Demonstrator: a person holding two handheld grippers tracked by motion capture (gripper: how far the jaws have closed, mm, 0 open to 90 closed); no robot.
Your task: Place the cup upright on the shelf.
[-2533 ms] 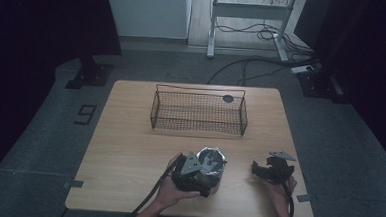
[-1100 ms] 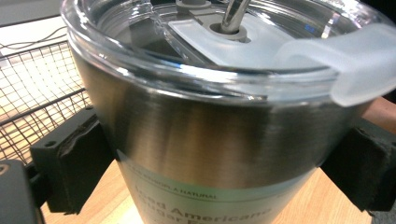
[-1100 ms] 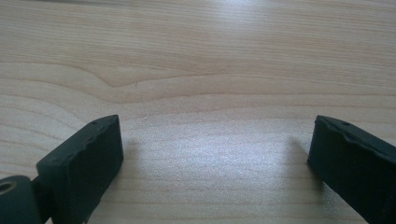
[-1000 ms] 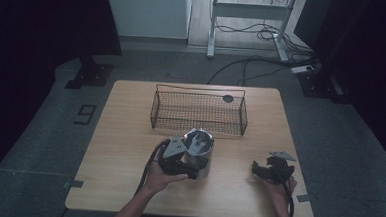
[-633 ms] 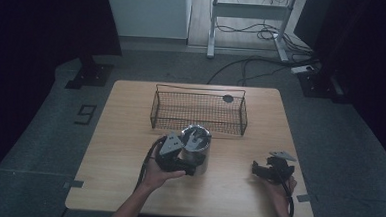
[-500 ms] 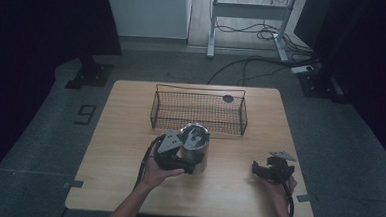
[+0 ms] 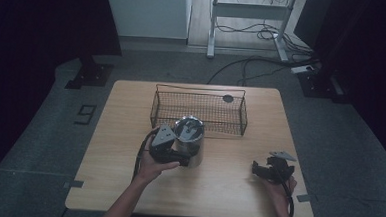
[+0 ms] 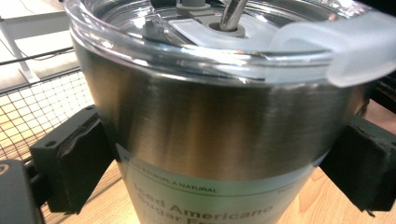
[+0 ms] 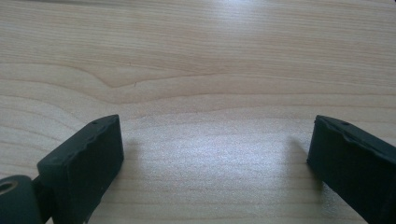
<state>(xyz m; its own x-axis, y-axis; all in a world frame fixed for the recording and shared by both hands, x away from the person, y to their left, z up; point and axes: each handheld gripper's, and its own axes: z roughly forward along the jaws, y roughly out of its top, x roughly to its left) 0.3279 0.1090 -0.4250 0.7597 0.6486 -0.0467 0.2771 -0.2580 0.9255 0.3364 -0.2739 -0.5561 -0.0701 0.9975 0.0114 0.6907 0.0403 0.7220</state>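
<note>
The steel tumbler (image 7: pixel 188 141), pinched by the left tongs (image 7: pixel 176 155), has moved up the counter (image 7: pixel 130 115) and now sits just before the wire basket (image 7: pixel 199 109), likely its destination. The right tongs (image 7: pixel 268 170) rest spread, empty.

Dim room, grey floor (image 7: pixel 39 145) with taped marks and a "9" label (image 7: pixel 85 114). Pale wooden table (image 7: pixel 226 190) at centre. White panel (image 7: pixel 146 11) against the far side, metal stand (image 7: pixel 246 11) beside it, cables (image 7: pixel 264 47) trailing beneath. Dark drapes (image 7: pixel 35 20) flanking both sides.
</note>
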